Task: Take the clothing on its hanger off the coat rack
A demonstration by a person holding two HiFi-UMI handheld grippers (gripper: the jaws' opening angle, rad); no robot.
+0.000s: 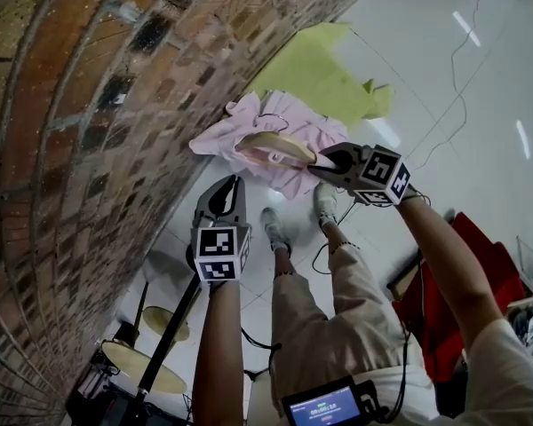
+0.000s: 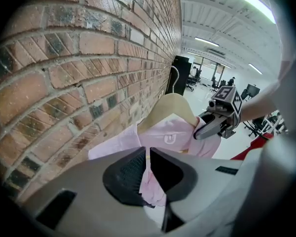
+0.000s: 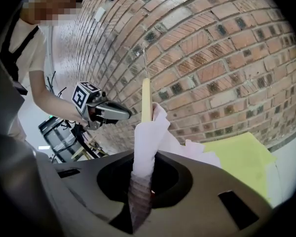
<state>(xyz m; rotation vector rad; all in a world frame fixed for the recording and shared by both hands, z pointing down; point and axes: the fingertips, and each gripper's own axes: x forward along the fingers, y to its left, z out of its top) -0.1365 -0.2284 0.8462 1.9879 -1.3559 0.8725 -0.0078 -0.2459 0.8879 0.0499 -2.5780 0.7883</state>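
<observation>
- While the brick wall fills the left side, the left gripper sits just beside it. Its jaws are pinched together on a thin fold of the pink shirt.
- The shirt is on the wooden hanger, held in the air between the two grippers, close to the wall and above the floor.
- The hanger's hook stands free in both gripper views, with no rail or peg through it that I can see.
- The right gripper has its jaws clamped tight on the cloth-covered end of the hanger.
- A yellow-green sheet lies beyond by the wall, apart from both grippers.
- My read: the lift-off looks done, since the hook is clear.
- I can't pick out the rack for sure. The black pole low in the head view may be it.
- What's left is probably just carrying the shirt clear.
</observation>
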